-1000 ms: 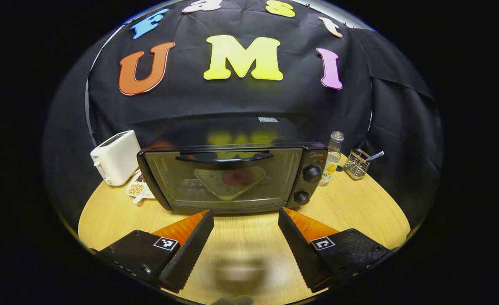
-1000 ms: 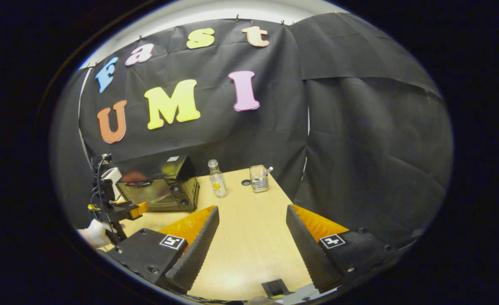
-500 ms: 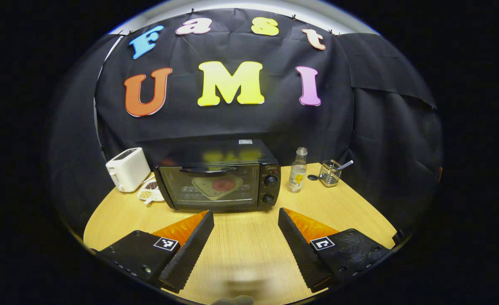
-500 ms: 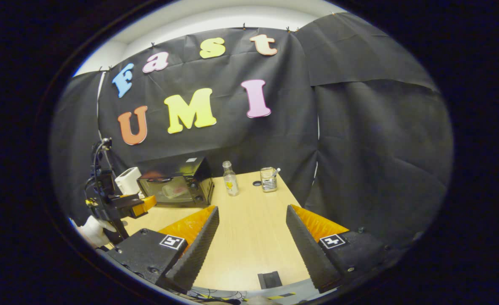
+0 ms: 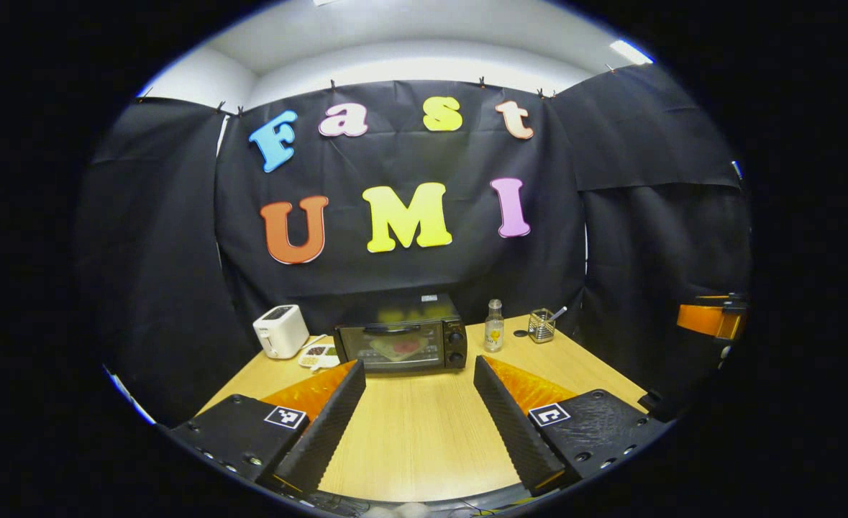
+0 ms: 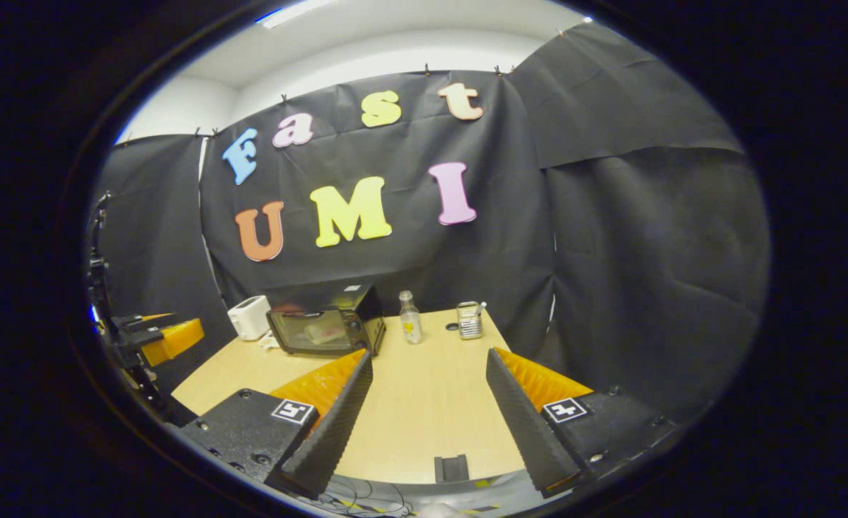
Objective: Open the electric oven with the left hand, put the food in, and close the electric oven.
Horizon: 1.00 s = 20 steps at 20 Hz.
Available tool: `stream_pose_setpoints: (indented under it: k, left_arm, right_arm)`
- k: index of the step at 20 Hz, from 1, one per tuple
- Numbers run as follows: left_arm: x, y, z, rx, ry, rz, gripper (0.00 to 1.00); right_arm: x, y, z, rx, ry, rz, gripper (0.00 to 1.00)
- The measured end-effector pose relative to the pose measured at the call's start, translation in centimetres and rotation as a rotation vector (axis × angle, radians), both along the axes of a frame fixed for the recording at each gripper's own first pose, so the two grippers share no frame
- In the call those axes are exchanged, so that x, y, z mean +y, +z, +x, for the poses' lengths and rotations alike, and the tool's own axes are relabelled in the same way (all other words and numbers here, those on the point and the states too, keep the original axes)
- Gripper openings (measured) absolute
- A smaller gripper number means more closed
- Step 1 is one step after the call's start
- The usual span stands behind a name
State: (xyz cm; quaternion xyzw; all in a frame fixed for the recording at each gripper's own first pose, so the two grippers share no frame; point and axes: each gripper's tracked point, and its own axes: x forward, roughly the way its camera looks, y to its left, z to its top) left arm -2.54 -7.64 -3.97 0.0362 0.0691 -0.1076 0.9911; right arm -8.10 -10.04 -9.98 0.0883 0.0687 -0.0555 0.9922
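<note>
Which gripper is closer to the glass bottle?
Hard to tell. Left gripper and right gripper both hang open near the table's front edge, far from the glass bottle.

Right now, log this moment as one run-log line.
oven: door shut, food inside | left gripper: open, empty | right gripper: open, empty | both back from oven

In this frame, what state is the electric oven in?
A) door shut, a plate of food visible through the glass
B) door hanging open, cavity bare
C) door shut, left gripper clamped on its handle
A: the electric oven door is shut, the plate of food shows behind the glass, and the left gripper is open, short of it.
</note>
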Motion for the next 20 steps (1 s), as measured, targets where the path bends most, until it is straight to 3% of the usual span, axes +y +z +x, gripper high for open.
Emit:
stream_pose_setpoints:
  k: [2,3,5,7,8,12,13,14,16,20]
  left_arm:
    - [1.7,2.0,-1.4,-0.027,0.023,-0.038,0.96]
    - [2.6,2.9,-1.8,-0.036,0.035,-0.061,0.96]
    - [4.7,4.6,-1.8,-0.058,0.055,-0.095,0.96]
    - [7.1,5.5,-1.9,-0.075,0.08,-0.107,0.96]
    - [8.3,6.1,-1.5,-0.1,0.097,-0.111,0.97]
    - [12.3,5.5,-1.2,-0.092,0.154,-0.13,0.96]
    - [13.0,5.2,-1.2,-0.09,0.165,-0.125,0.96]
    - [13.3,5.1,-1.0,-0.088,0.165,-0.125,0.96]
    - [13.2,5.0,-0.8,-0.086,0.159,-0.125,0.95]
    - [11.4,5.5,-0.3,-0.079,0.142,-0.125,0.96]
  right_arm:
    - [0.7,1.1,-0.2,-0.024,0.004,-0.016,0.96]
    - [1.0,1.8,-0.1,-0.034,-0.001,-0.027,1.0]
    - [2.1,3.8,-0.1,-0.061,-0.009,-0.034,0.96]
    - [3.7,5.7,-0.3,-0.094,0.002,-0.061,1.0]
    - [4.3,6.7,-0.3,-0.106,-0.003,-0.08,0.96]
    - [6.3,9.5,-0.7,-0.132,-0.027,-0.133,1.0]
    - [6.7,9.8,-0.8,-0.133,-0.031,-0.144,0.96]
    - [7.3,9.8,-0.9,-0.138,-0.025,-0.15,1.0]
    - [8.2,9.7,-0.9,-0.131,-0.01,-0.161,0.96]
    - [8.3,9.7,0.0,-0.118,0.013,-0.148,1.0]
